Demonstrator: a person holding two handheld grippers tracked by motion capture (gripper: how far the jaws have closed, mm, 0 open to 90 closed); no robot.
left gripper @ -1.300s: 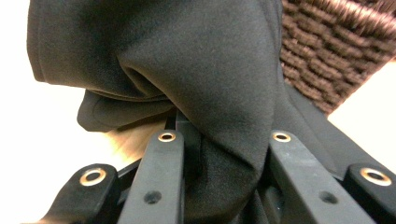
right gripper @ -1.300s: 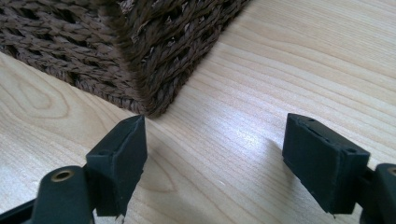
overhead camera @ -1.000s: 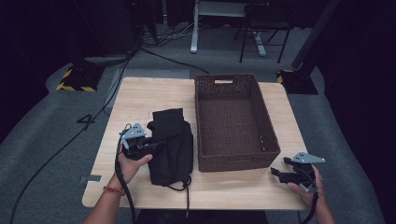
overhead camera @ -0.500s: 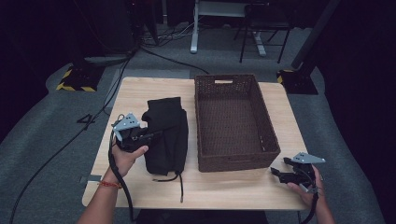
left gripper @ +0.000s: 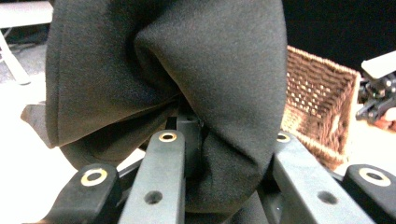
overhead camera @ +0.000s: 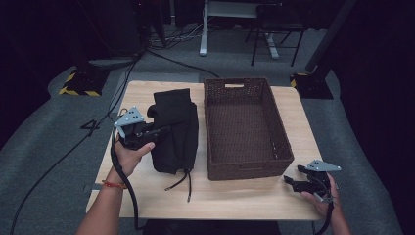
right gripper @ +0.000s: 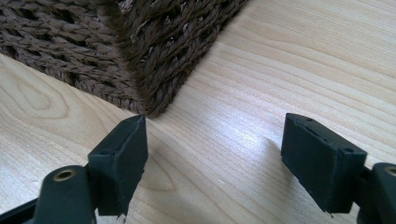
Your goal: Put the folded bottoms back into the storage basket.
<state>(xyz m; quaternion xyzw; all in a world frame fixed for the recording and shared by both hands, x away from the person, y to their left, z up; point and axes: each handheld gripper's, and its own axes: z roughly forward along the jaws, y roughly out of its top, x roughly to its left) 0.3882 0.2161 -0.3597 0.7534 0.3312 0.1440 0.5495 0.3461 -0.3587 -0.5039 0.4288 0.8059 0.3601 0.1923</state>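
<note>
Dragging black garment (overhead camera: pixel 173 129) up the table (overhead camera: pixel 244 196) toward its far end, left gripper (overhead camera: pixel 159 131) pinching the cloth, probably lifting it, beside basket (overhead camera: pixel 242 125). Right gripper (right gripper: pixel 212 154) idle, jaws spread.

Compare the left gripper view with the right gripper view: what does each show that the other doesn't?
Left gripper view: black garment bunched and pinched between its jaws, and the other gripper at the far right edge. Right gripper view: right gripper open, jaws wide apart above bare table at the basket's corner. Both share the brown wicker basket and the light wooden table.
</note>
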